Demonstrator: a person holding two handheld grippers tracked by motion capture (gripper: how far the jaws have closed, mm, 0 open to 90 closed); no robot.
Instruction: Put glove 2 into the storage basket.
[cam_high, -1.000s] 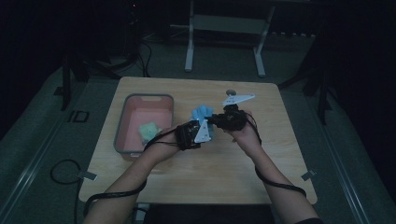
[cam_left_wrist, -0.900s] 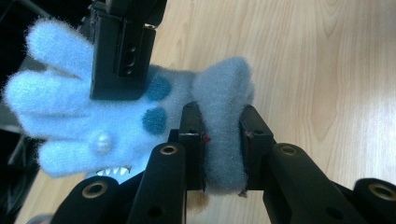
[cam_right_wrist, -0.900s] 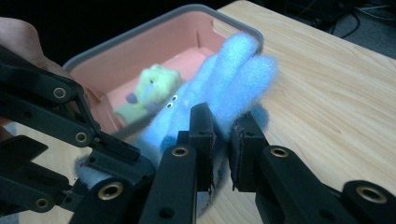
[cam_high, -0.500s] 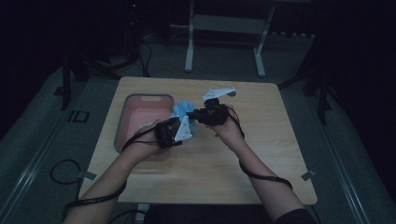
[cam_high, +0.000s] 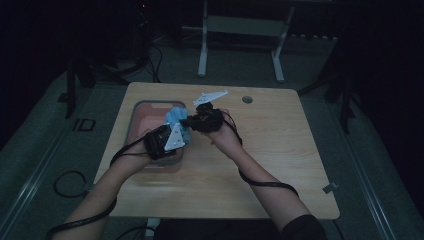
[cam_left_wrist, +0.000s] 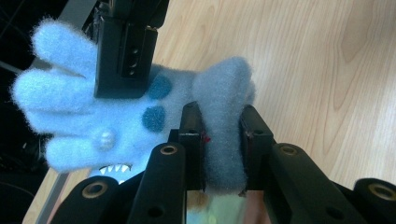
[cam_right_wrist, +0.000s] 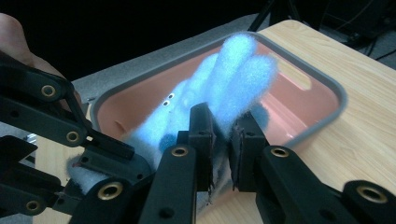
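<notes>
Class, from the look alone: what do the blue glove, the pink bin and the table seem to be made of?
Blue glove: fuzzy fleece or knit, by its hairy outline, with darker felt-like spots. Pink bin: probably moulded plastic, smooth and matt, with a grey rim and rounded corners. Table: wood or wood-look laminate; pale grain lines show.

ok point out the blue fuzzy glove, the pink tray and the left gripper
blue fuzzy glove (cam_left_wrist: 93, 112), left gripper view, on the palm beside the dark spots
pink tray (cam_right_wrist: 299, 65), right gripper view, on the grey rim at the far side
left gripper (cam_left_wrist: 222, 135), left gripper view, midway between its fingertips, shut on the glove's cuff
</notes>
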